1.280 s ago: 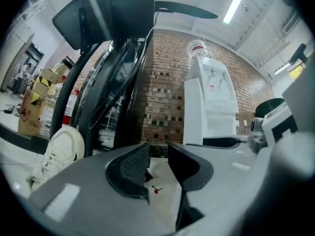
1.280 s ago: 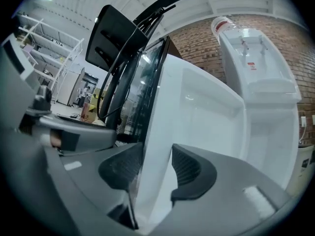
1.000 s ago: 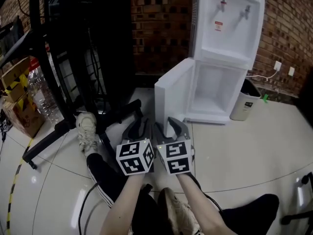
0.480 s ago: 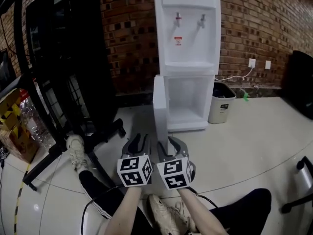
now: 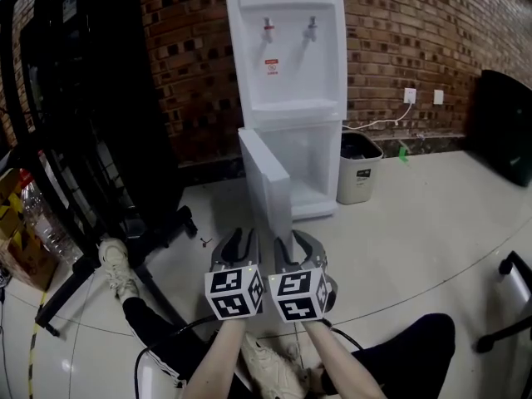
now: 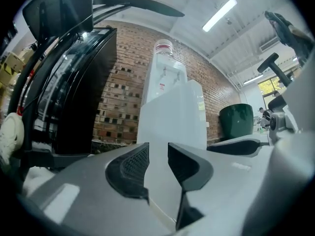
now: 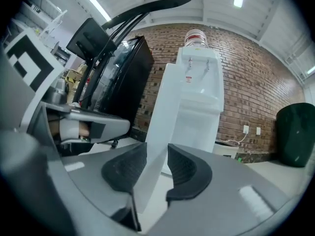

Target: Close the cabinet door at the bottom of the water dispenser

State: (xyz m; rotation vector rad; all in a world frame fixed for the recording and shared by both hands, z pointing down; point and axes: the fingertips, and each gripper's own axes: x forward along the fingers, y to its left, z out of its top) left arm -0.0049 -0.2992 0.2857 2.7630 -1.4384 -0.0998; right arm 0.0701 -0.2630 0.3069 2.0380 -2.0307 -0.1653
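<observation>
The white water dispenser [image 5: 287,73] stands against the brick wall. Its bottom cabinet door [image 5: 268,181] is swung open towards me. Both grippers are side by side low in front of the door's free edge. My left gripper [image 5: 236,241] has a narrow gap between its jaws with nothing in it; the left gripper view has the gripper [image 6: 158,154] facing the door [image 6: 172,117]. My right gripper [image 5: 294,241] has its jaws closing, with no pad pressing on anything. In the right gripper view the gripper [image 7: 157,154] lines up with the door's edge [image 7: 165,117] further ahead.
A small grey bin [image 5: 357,166] stands right of the dispenser, below wall sockets [image 5: 411,96]. A tall black rack [image 5: 83,98] fills the left side, with water bottles [image 5: 37,223] beside it. A person's shoe [image 5: 112,264] and leg lie left. A chair base [image 5: 511,306] sits right.
In the head view the dispenser has shifted from the upper right to the centre, and the door is now seen nearly edge-on. Both grippers have travelled along together. The door remains open.
</observation>
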